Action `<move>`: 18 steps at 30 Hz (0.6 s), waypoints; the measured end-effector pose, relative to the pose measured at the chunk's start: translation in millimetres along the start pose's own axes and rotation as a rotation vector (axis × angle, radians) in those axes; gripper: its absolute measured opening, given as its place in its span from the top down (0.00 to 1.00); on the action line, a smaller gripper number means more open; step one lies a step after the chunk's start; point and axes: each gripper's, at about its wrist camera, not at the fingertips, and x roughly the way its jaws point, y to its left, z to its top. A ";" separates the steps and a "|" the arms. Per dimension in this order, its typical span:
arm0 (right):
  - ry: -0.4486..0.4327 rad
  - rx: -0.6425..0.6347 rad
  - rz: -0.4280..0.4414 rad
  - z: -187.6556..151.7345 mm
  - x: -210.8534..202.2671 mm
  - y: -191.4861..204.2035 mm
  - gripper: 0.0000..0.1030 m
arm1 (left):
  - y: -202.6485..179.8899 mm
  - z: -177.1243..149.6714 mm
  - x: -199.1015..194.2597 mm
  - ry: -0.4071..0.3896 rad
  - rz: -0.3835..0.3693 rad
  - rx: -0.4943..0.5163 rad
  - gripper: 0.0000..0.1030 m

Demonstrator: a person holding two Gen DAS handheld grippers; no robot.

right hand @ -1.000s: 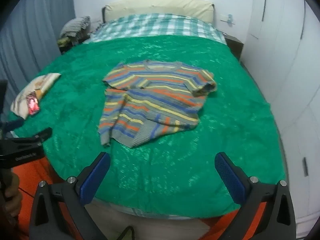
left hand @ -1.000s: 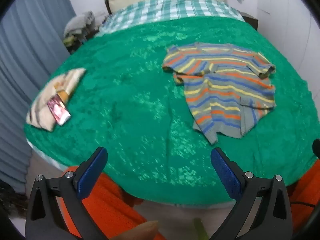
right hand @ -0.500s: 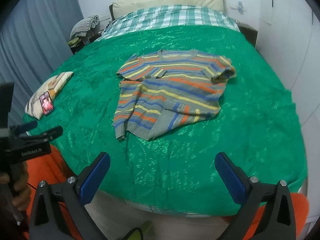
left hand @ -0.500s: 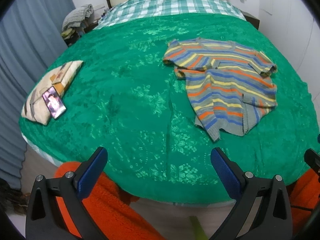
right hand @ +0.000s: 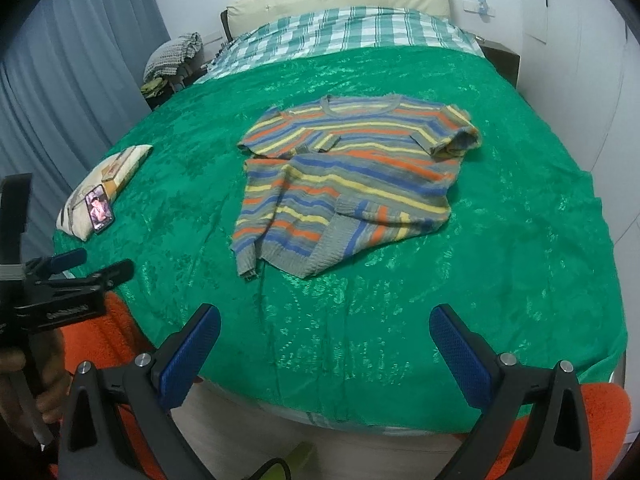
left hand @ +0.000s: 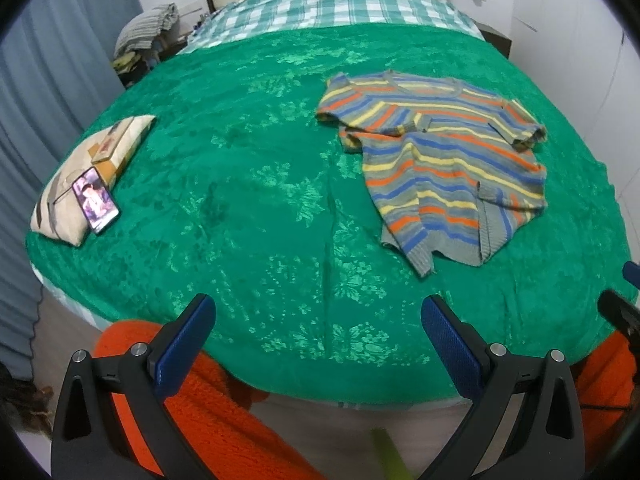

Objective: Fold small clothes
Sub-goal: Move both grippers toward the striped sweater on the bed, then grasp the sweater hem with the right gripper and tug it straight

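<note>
hovering: left gripper [left hand: 316, 328] and right gripper [right hand: 325, 336], both short of the bed edge
tongs: both wide, empty
sweater [right hand: 352, 176]: crumpled on green bedspread [right hand: 520, 200], untouched

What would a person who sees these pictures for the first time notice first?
First the bright green bedspread that covers most of the bed, and the striped sweater lying partly folded on it, near the middle. Next, at the left edge of the bed, a phone with a lit screen resting on a small pillow. Both grippers, left and right, are open and empty at the foot of the bed.
</note>
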 end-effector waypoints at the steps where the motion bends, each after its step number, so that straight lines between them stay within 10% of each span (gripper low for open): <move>1: -0.006 -0.009 -0.008 2.5 3.8 -3.4 0.00 | 4.7 -1.0 0.7 -0.002 -0.002 -0.013 0.00; 16: 0.163 -0.314 -0.058 92.8 181.5 0.0 0.09 | 24.8 -19.4 17.1 0.025 -0.038 -0.081 0.00; 18: 0.200 -0.327 -0.051 94.7 204.2 -10.2 0.25 | 27.7 -21.4 20.6 0.032 -0.032 -0.087 0.00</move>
